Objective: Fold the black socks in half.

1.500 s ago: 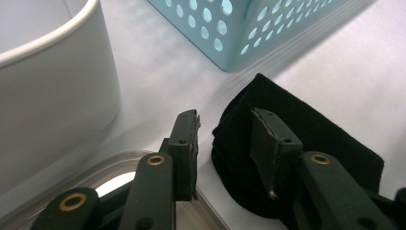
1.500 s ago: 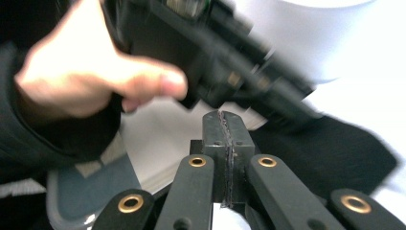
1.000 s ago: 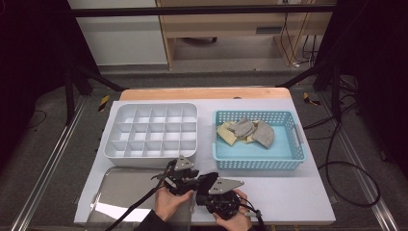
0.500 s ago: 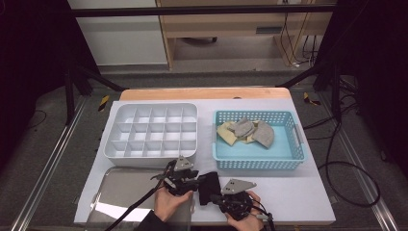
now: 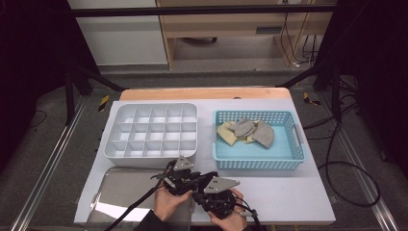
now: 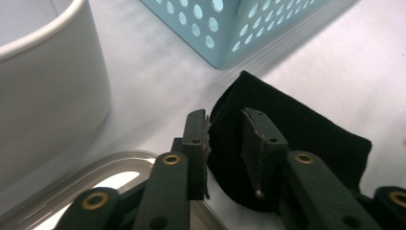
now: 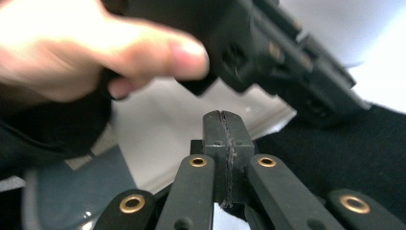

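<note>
Tongs: left [image 6: 225,139] closing on 1 black cloth [image 6: 306,129], not pinched; right [image 7: 224,129] closed, empty.

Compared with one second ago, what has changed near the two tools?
The left tool has just been closing its jaws around the edge of the black cloth, without pressing it yet. The right tool is shut, empty. The white divided box and blue basket stayed put.

white divided organizer [image 5: 150,131] | blue basket [image 5: 259,153] | metal tray [image 5: 115,192]
</note>
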The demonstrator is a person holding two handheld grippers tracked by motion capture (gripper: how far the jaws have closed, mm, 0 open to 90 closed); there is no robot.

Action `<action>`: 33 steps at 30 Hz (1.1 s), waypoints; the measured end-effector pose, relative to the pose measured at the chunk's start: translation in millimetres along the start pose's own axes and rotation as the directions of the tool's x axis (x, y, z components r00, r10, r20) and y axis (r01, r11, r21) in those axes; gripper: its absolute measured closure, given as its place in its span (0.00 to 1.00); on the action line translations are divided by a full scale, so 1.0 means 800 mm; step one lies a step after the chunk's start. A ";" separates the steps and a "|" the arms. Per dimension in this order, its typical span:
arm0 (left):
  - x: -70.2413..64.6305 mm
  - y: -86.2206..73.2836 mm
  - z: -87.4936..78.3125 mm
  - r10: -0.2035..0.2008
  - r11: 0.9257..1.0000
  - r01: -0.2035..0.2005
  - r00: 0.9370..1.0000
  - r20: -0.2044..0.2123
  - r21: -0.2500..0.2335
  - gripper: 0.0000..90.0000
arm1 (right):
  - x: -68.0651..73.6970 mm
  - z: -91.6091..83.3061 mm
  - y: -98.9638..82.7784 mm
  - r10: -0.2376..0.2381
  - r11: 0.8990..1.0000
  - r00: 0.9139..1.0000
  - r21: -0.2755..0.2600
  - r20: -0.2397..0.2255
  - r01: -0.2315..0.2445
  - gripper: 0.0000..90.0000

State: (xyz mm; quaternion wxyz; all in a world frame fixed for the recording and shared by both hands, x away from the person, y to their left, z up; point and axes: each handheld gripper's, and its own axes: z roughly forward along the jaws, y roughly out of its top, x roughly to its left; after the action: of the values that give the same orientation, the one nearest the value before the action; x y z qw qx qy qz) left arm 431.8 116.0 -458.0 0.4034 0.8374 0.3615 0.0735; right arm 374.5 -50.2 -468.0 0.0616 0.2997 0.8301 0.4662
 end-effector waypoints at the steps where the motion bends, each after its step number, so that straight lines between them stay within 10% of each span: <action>1: 0.000 0.000 0.000 -0.002 1.000 0.002 1.000 0.003 0.002 0.80 | -0.001 0.002 -0.003 0.007 1.000 1.000 0.020 0.011 -0.007 1.00; 15: -0.005 -0.004 -0.002 0.006 1.000 -0.006 1.000 0.010 0.013 0.73 | -0.010 -0.014 -0.021 -0.024 0.995 0.994 0.096 0.111 0.013 1.00; 24: -0.007 -0.011 -0.005 -0.016 1.000 0.016 0.999 0.035 0.014 0.68 | -0.033 -0.039 -0.036 0.042 0.996 0.984 0.071 0.172 -0.054 1.00; 33: -0.007 -0.011 -0.004 -0.024 1.000 0.023 0.999 0.032 0.015 0.66 | -0.032 -0.058 -0.032 0.061 0.998 0.990 -0.013 0.129 -0.060 1.00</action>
State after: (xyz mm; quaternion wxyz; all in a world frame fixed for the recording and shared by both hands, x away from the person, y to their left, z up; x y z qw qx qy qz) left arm 421.3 118.2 -461.5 0.4040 0.8370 0.3653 0.0527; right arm 366.2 -108.1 -467.4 0.1024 0.3540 0.8128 0.4511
